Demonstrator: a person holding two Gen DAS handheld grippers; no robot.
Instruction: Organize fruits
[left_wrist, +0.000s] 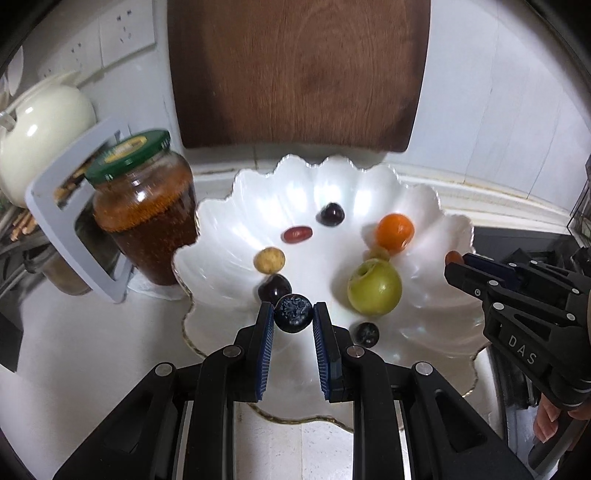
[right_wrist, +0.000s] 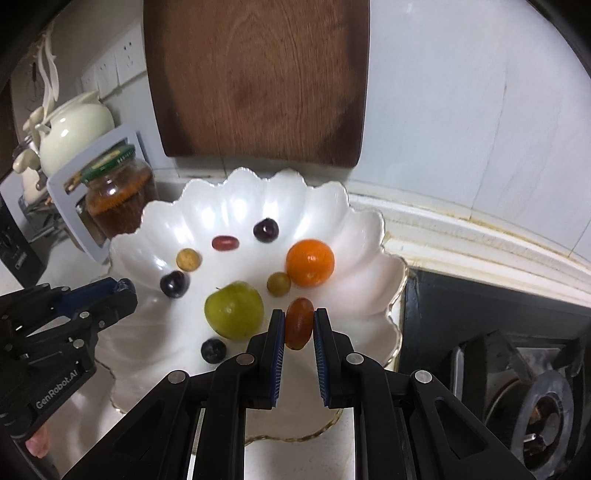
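Observation:
A white scalloped bowl (left_wrist: 229, 221) (right_wrist: 155, 229) holds an orange (left_wrist: 394, 232) (right_wrist: 310, 263), a green apple (left_wrist: 374, 286) (right_wrist: 234, 310), dark cherries (left_wrist: 332, 214) (right_wrist: 266, 229), a red oblong fruit (left_wrist: 297, 234) (right_wrist: 225, 243), small yellow fruits (left_wrist: 269, 260) (right_wrist: 188, 259) and a blueberry (left_wrist: 365, 334) (right_wrist: 213, 350). My left gripper (left_wrist: 293, 317) is shut on a dark blueberry (left_wrist: 293, 314) over the bowl's near side. My right gripper (right_wrist: 299, 325) is shut on a red-orange oblong fruit (right_wrist: 298, 323) over the bowl's right side; it also shows in the left wrist view (left_wrist: 458, 260).
A wooden board (left_wrist: 299, 74) (right_wrist: 258, 81) leans on the wall behind the bowl. A green-lidded jar (left_wrist: 144, 206) (right_wrist: 118, 195), a grey frame (left_wrist: 74, 221) and a cream teapot (left_wrist: 44, 129) stand left. A gas stove (right_wrist: 535, 387) lies right.

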